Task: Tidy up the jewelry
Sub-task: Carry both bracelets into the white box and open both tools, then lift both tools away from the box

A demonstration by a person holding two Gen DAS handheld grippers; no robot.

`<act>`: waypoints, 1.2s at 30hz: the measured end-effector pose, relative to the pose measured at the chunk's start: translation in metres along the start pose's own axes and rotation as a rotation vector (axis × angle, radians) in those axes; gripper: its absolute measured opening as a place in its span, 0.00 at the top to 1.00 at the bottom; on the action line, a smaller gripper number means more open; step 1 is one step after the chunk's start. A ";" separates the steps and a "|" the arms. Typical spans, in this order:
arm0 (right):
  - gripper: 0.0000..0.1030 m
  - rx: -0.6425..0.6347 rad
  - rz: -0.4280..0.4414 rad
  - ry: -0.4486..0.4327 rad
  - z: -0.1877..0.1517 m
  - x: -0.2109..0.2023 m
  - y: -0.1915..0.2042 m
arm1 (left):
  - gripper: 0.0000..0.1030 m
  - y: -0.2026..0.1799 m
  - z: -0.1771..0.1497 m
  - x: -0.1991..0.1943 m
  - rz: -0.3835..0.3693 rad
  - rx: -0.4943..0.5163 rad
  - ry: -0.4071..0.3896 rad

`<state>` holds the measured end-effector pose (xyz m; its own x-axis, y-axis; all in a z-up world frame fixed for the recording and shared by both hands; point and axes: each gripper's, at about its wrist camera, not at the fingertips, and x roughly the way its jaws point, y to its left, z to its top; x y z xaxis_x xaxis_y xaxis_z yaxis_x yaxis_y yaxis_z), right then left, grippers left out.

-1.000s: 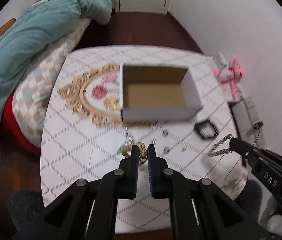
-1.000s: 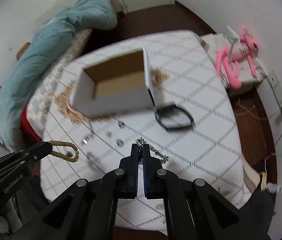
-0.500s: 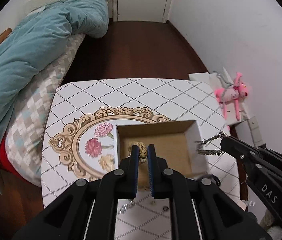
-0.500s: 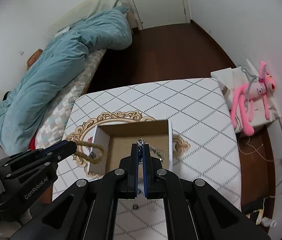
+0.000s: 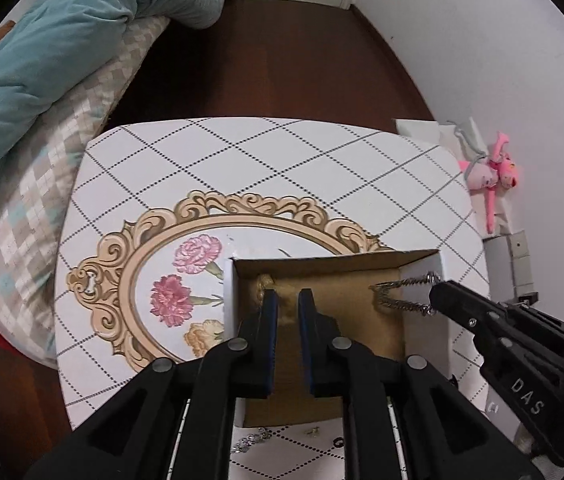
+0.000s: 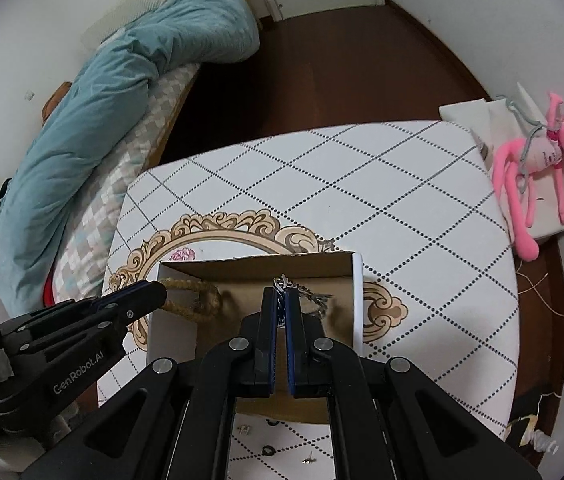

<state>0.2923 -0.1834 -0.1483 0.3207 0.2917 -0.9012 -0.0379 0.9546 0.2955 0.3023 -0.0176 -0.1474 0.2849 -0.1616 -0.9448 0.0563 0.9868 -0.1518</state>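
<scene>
An open white cardboard box (image 5: pixel 443 264) (image 6: pixel 357 300) stands on the patterned table. My left gripper (image 5: pixel 285 300) is shut on a gold beaded bracelet (image 6: pixel 198 300) and holds it inside the box at its left side; in the left wrist view only a bit of the bracelet (image 5: pixel 262 285) shows past the fingers. My right gripper (image 6: pixel 280 298) is shut on a silver chain bracelet (image 5: pixel 403 294) (image 6: pixel 305 294) and holds it over the box's right half.
Small loose jewelry pieces (image 6: pixel 268 450) (image 5: pixel 250 442) lie on the table (image 6: pixel 421 208) in front of the box. A bed with a teal duvet (image 6: pixel 130 92) is at the left. A pink plush toy (image 6: pixel 537 168) lies on a white stand at the right.
Both grippers have moved forward from the loose jewelry near the table's front, carrying their bracelets, and now hold them lower inside the box.
</scene>
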 end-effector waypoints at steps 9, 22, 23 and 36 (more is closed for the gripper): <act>0.49 -0.050 -0.160 0.029 -0.007 -0.001 0.002 | 0.30 0.013 0.001 -0.019 0.078 -0.034 -0.082; 0.00 -0.111 -0.413 -0.015 -0.059 -0.004 0.000 | 0.00 0.029 -0.051 -0.007 0.180 -0.040 -0.130; 0.00 -0.113 -0.418 -0.027 -0.062 -0.005 0.000 | 0.00 0.028 -0.054 -0.007 0.184 -0.037 -0.135; 0.00 -0.096 -0.433 -0.176 -0.090 -0.063 0.009 | 0.00 0.012 -0.090 -0.059 0.194 -0.003 -0.258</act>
<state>0.1863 -0.1876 -0.1177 0.4815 -0.1406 -0.8651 0.0494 0.9898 -0.1333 0.2003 0.0050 -0.1201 0.5232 0.0332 -0.8515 -0.0259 0.9994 0.0231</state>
